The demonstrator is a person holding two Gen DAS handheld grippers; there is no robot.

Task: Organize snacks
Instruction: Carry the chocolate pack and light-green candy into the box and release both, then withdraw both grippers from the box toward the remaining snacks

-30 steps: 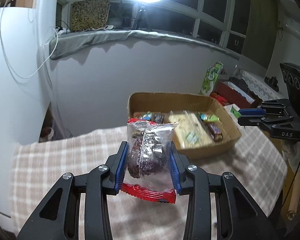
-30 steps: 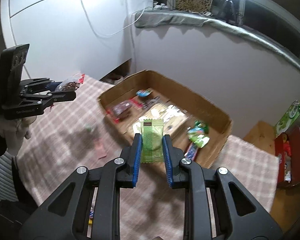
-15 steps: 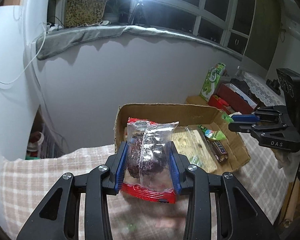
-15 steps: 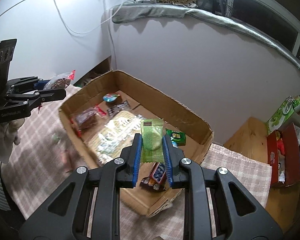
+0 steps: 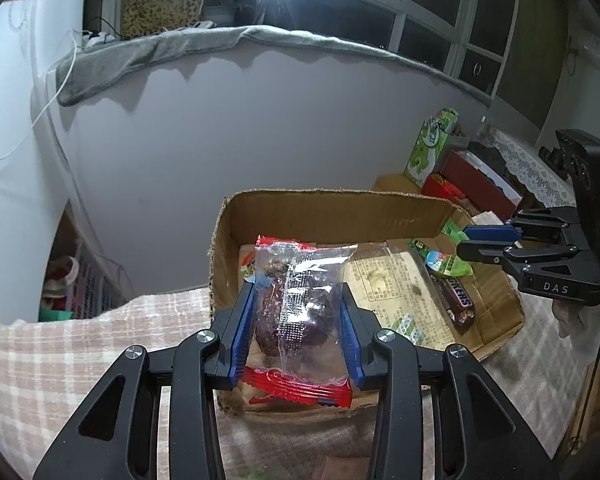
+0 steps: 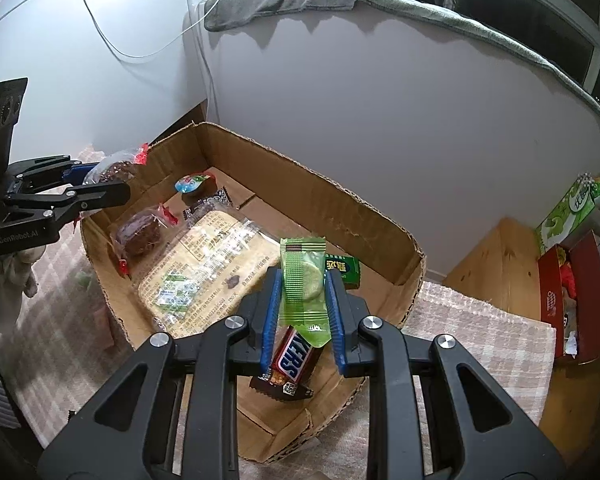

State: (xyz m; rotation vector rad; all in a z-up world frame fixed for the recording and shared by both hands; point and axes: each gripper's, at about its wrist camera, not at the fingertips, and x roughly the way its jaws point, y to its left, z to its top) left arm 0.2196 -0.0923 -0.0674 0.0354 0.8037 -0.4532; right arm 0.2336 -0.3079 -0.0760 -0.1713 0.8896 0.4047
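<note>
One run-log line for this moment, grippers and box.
left gripper: shut on red-edged clear packet | right gripper: shut on green packet | both over cardboard box | box: holds snacks

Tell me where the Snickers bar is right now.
In the right wrist view, the Snickers bar lies in the cardboard box's near corner, just beneath the green wafer packet in the right tool.

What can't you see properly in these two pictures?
- Left wrist view: the cardboard box's near-left floor, hidden by the clear red-edged packet in the left gripper.
- Right wrist view: part of the Snickers bar, behind the right gripper and its green packet.
- Both views: print on the big flat packet, too small.
</note>
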